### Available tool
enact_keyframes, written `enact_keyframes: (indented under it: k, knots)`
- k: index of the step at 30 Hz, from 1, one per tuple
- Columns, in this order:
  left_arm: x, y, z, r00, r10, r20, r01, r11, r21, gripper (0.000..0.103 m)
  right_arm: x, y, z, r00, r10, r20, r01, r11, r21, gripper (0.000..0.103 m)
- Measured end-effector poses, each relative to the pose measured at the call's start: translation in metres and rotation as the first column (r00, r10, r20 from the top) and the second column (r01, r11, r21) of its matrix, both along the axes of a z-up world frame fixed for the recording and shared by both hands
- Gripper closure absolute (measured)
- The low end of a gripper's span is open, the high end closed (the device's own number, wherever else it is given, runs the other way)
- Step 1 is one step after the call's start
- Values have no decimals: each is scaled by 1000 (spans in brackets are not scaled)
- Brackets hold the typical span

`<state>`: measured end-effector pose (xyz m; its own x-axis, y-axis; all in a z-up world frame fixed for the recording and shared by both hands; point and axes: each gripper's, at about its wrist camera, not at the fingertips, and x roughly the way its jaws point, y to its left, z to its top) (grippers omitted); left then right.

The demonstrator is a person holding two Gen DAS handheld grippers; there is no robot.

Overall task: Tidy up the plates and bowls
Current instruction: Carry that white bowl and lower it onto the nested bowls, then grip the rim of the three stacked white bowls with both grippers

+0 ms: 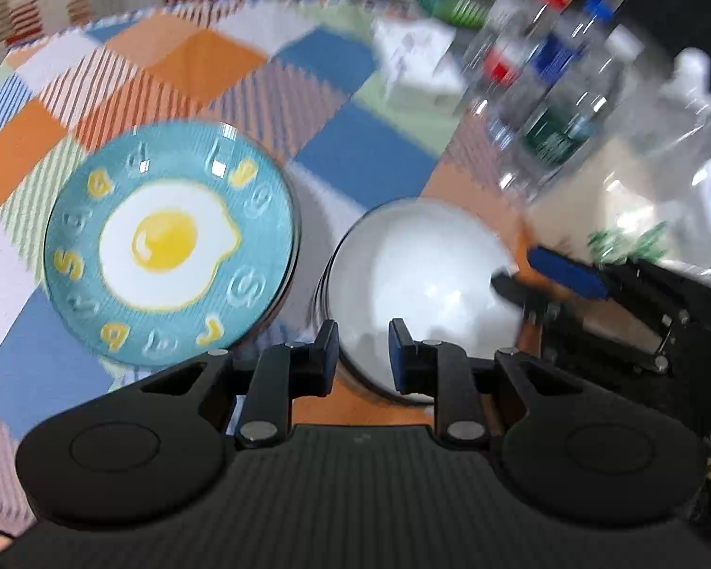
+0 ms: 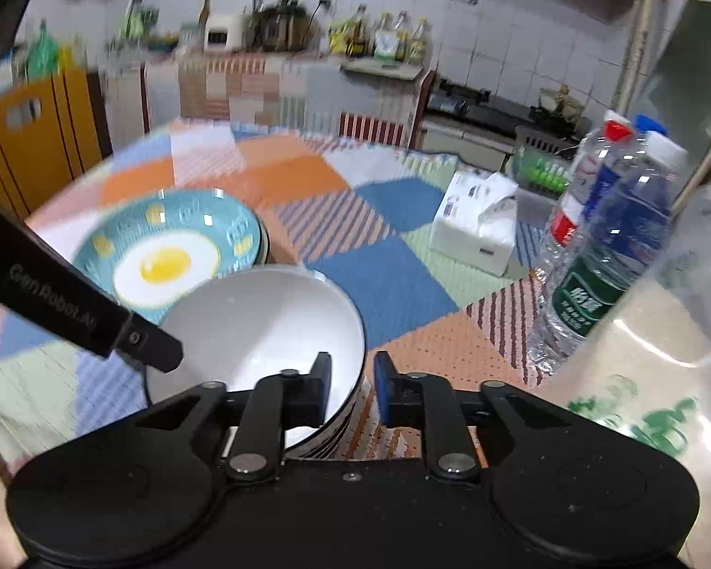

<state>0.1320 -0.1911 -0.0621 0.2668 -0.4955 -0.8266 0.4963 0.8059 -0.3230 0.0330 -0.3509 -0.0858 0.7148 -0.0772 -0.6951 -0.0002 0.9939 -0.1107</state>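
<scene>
The white bowl, glossy and round with a dark outer wall, sits toward the near edge of the surface, just beside and seemingly touching the teal plate, a shallow glazed disc painted with a fried egg and ringed by raised letters. The left tool straddles the bowl's near rim with its blue-padded jaws slightly parted, gripping nothing. The right tool stands likewise a little open, the bowl's rim between its jaws but no pad pressing on it. A woven cloth in orange, blue, green and striped patches covers the surface. Open cloth stretches beyond the dishes toward the far edge. Along the right edge crowd a white tissue pack and clear plastic bottles.
</scene>
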Motion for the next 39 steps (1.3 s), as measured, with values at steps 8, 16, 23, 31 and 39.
enact_keyframes:
  k: [8, 16, 23, 31, 39]
  knots:
    - [-5, 15, 11, 997, -4, 76, 11, 996, -88, 76, -39, 1, 13, 997, 32, 68, -31, 999, -11, 35]
    - [1, 22, -20, 998, 48, -48, -54, 991, -121, 58, -57, 23, -13, 989, 144, 15, -144, 990, -8, 21]
    - [6, 26, -39, 993, 87, -82, -96, 988, -122, 47, -44, 28, -44, 991, 112, -67, -108, 992, 62, 8]
    - [17, 21, -63, 985, 100, -142, -118, 985, -125, 46, -18, 19, -74, 991, 42, -125, -19, 983, 181, 8]
    - [19, 12, -77, 986, 81, -144, -95, 991, -91, 46, -10, 21, -89, 994, 17, -108, 5, 980, 199, 8]
